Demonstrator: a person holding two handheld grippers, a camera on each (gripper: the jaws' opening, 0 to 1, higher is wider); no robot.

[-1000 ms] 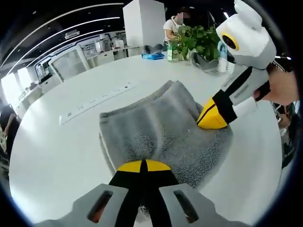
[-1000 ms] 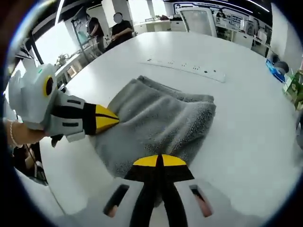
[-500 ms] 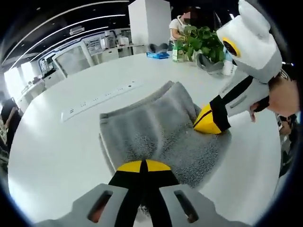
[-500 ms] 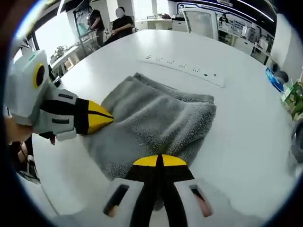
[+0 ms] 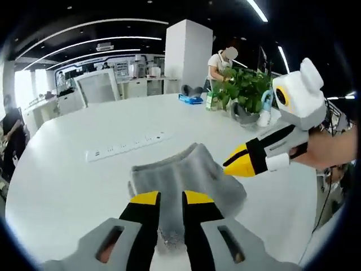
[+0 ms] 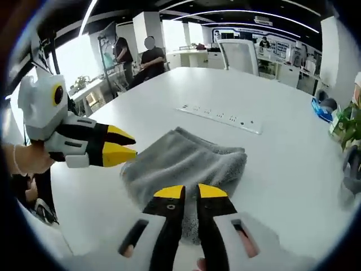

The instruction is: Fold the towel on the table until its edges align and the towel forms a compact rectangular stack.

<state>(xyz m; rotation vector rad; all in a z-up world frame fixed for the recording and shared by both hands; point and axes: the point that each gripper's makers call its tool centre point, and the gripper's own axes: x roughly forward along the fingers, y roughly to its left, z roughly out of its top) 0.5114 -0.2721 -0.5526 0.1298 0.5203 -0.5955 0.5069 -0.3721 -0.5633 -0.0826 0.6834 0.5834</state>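
Right gripper view: towel (image 6: 186,165) folded, long axis seemingly left-right.

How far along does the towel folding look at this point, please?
Done: the grey towel lies on the white table as a compact folded stack. In hand: nothing; the left tongs and right tongs are open, off the cloth. Left: perhaps squaring the edges.

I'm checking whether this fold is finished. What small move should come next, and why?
Probably hold both tongs back and check the edges. The towel lies on the table as a compact grey stack, and both the left tongs and right tongs are open above it, gripping nothing. If the rumpled near edge sits uneven, nudge it square.
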